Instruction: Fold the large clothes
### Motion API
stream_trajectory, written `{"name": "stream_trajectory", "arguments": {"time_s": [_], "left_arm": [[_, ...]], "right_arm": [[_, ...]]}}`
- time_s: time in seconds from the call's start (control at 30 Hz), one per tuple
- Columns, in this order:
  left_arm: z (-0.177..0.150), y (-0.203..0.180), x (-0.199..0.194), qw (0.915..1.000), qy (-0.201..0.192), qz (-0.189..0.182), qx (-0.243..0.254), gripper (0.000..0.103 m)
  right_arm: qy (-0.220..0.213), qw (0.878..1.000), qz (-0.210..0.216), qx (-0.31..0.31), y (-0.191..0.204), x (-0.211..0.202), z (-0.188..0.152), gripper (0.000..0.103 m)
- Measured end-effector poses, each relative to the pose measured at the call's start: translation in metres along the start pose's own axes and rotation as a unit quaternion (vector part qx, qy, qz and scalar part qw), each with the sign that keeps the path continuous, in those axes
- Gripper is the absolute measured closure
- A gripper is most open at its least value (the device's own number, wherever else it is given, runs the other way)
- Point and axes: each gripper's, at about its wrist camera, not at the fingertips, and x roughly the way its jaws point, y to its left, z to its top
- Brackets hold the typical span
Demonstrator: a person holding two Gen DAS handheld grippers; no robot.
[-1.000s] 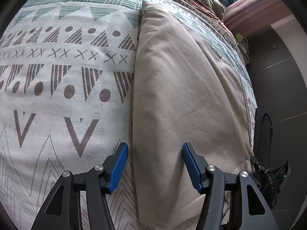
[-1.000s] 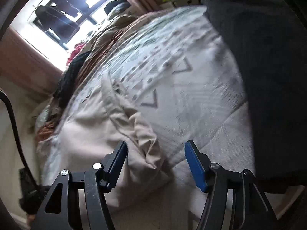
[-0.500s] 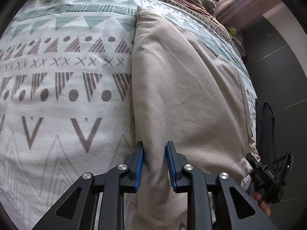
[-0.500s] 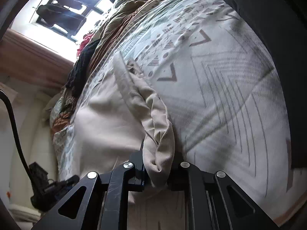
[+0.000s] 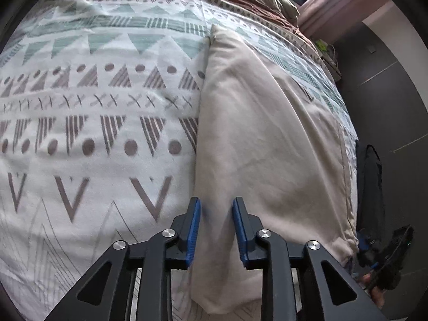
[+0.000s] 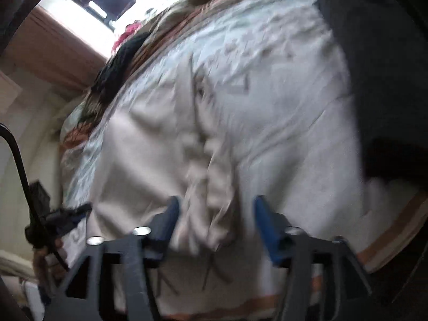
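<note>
**Just let go at both ends**

Now eased apart: left gripper (image 5: 216, 227), jaws astride the near edge of the beige garment (image 5: 256, 139), blue pads barely off the cloth after a half-second pinch. Opened wide too: right gripper (image 6: 216, 224), bunched hem loose between the jaws, view blurred. Lying lengthwise, folded, on the patterned bedspread (image 5: 88, 123). Probably a fold just laid down. No readable writing or labels anywhere.

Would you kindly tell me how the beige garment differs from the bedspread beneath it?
The beige garment is plain; the bedspread carries triangles, dots and crosses. The garment lies as a long folded strip; the bedspread spreads wide beneath it. Both are pale cloth.
</note>
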Motion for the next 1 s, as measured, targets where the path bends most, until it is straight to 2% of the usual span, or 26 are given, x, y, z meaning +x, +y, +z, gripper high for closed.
{"name": "stream_trajectory", "arguments": {"time_s": [0.03,0.13,0.37,0.47,0.6,1.0], "left_arm": [[0.004,0.000,0.000,1.0000,-0.004,0.006,0.000,0.065],[0.010,0.000,0.001,0.9999,-0.015,0.001,-0.004,0.054],[0.042,-0.002,0.015,0.9996,-0.022,0.000,-0.018,0.054],[0.056,-0.002,0.024,0.9994,-0.024,0.000,-0.027,0.054],[0.077,-0.007,0.038,0.9997,-0.015,0.016,-0.013,0.054],[0.134,-0.006,0.075,0.9998,-0.010,0.019,-0.002,0.054]], "right_arm": [[0.000,1.000,0.002,0.005,-0.002,0.000,0.009,0.037],[0.007,1.000,0.014,0.016,-0.005,0.008,0.037,0.037],[0.065,0.996,0.059,0.022,0.011,0.067,0.089,0.037],[0.086,0.995,0.057,0.013,0.016,0.093,0.097,0.037],[0.109,0.991,0.067,0.027,0.012,0.123,0.106,0.037],[0.126,0.982,0.124,0.058,0.009,0.167,0.142,0.037]]}}
